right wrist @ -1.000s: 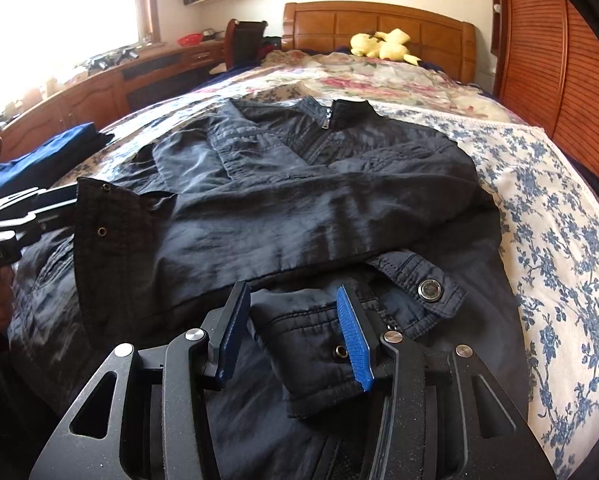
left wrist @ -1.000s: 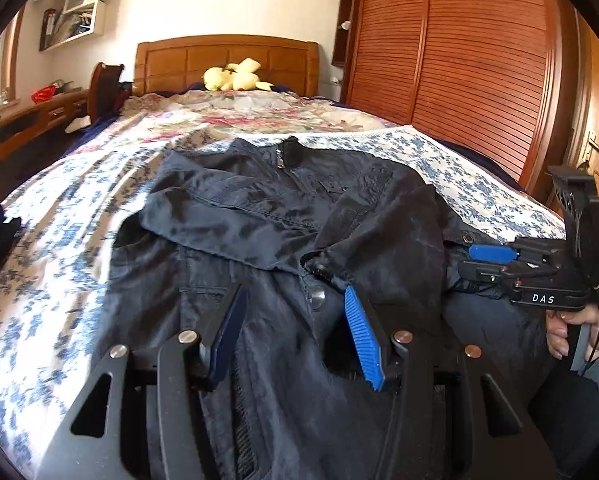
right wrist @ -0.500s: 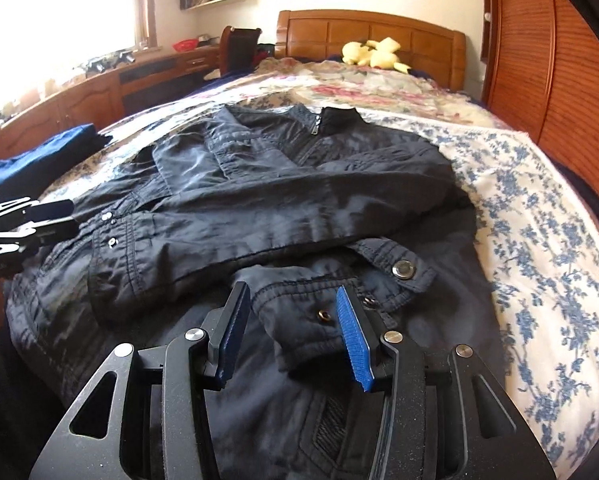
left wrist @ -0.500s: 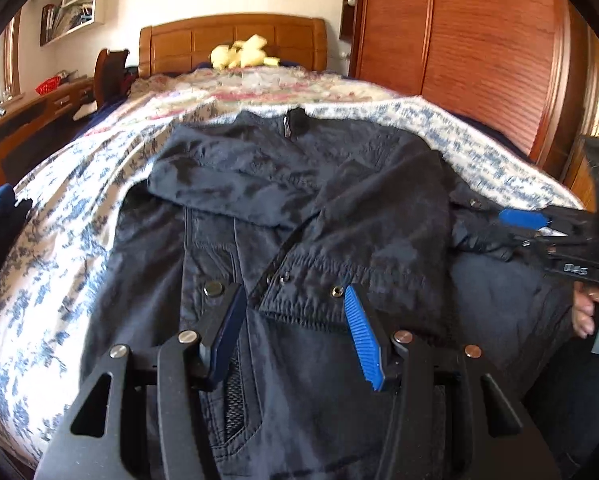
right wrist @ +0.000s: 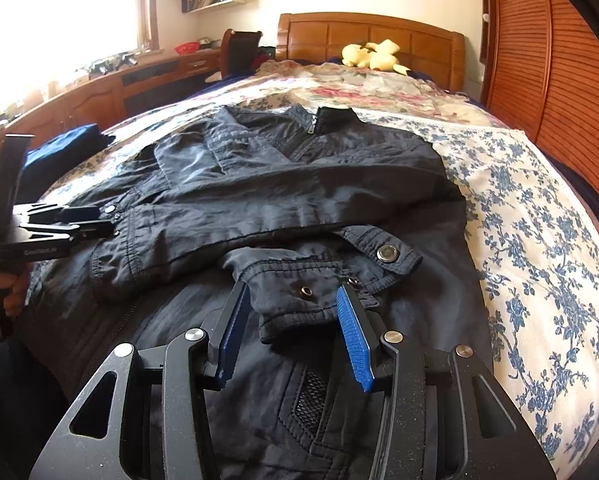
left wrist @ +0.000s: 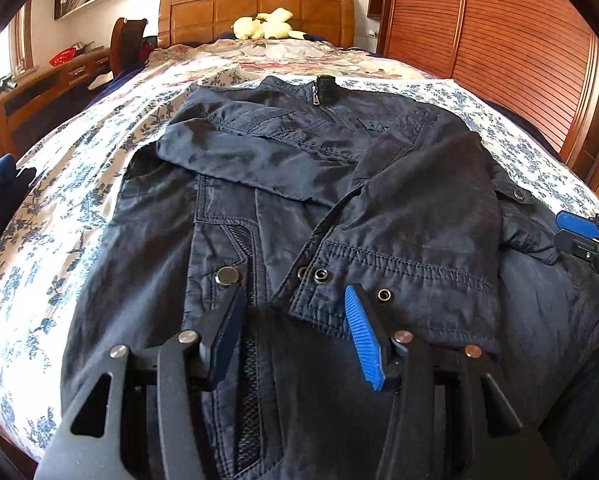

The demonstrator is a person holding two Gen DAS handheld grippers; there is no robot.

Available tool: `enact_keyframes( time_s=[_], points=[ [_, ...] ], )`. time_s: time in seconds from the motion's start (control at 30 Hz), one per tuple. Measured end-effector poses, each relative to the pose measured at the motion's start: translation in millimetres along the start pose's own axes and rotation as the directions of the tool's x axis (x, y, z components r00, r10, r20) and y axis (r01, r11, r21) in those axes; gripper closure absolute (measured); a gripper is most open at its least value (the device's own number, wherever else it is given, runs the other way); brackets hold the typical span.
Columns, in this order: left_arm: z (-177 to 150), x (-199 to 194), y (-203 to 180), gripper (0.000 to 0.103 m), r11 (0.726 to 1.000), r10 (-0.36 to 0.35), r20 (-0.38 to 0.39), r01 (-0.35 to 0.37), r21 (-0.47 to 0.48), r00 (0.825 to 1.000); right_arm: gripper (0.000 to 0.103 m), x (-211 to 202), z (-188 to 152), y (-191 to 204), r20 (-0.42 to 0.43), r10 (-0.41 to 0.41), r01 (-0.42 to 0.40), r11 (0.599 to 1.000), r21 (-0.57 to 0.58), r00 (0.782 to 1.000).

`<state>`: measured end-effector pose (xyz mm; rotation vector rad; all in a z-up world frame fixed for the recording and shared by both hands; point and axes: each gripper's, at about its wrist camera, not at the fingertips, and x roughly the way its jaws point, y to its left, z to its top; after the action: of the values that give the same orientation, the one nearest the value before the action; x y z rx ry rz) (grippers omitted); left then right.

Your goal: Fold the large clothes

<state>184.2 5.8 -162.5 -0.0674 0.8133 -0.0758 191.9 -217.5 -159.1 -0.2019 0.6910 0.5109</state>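
Right wrist: jacket cuff [right wrist: 299, 296] between hand-held gripper [right wrist: 293, 312] pads.

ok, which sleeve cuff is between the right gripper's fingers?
The crumpled cuff at bottom centre, with the open snap ring. The other cuff lies flat at far left, by the left gripper.

I'm seeing daylight flood in from the window [right wrist: 59, 20], blown out white at upper left. The dark jacket [right wrist: 299, 184] shows soft sheen, focus is sharp, and fisheye bending with black vignette wraps my corners.
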Motion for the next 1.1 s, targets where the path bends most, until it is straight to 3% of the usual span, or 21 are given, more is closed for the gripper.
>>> enact_keyframes(
  time_s=[0.23,0.33,0.4,0.57,0.7,0.83,1.1],
  points=[
    [1.0,3.3,-0.2,0.054,0.999,-0.045,0.006,0.045,-0.022,0.999,0.057,-5.6,5.7,9.6,0.024,0.024,-0.023,1.0,-0.017,0.999],
    [1.4,5.3,-2.1,0.066,0.999,-0.046,0.006,0.046,-0.01,0.999,0.057,-1.9,9.9,12.0,0.023,0.025,-0.024,1.0,-0.017,0.999],
    [1.8,4.8,-0.9,0.083,0.999,-0.042,0.009,0.042,-0.008,0.999,0.057,2.2,11.7,12.7,0.016,0.028,-0.028,1.0,-0.014,0.999],
    [10.7,-10.9,0.5,0.095,0.999,-0.033,0.061,0.032,0.019,0.998,0.057,11.0,13.0,18.6,0.003,0.026,-0.026,0.999,-0.02,1.0],
    [24.9,-34.5,2.9,0.097,0.999,-0.04,0.139,0.037,0.028,0.989,0.057,18.0,14.7,20.7,-0.009,0.024,-0.024,0.999,-0.023,1.0],
    [48.2,-53.5,16.5,0.097,1.0,-0.002,0.204,-0.003,0.024,0.979,0.057,21.9,17.8,20.7,-0.009,0.023,-0.023,1.0,-0.02,1.0],
    [60.1,-47.1,37.9,0.094,1.0,-0.016,0.167,0.014,0.012,0.986,0.057,27.8,18.8,23.2,-0.02,0.02,-0.02,1.0,-0.02,1.0]
  ],
)
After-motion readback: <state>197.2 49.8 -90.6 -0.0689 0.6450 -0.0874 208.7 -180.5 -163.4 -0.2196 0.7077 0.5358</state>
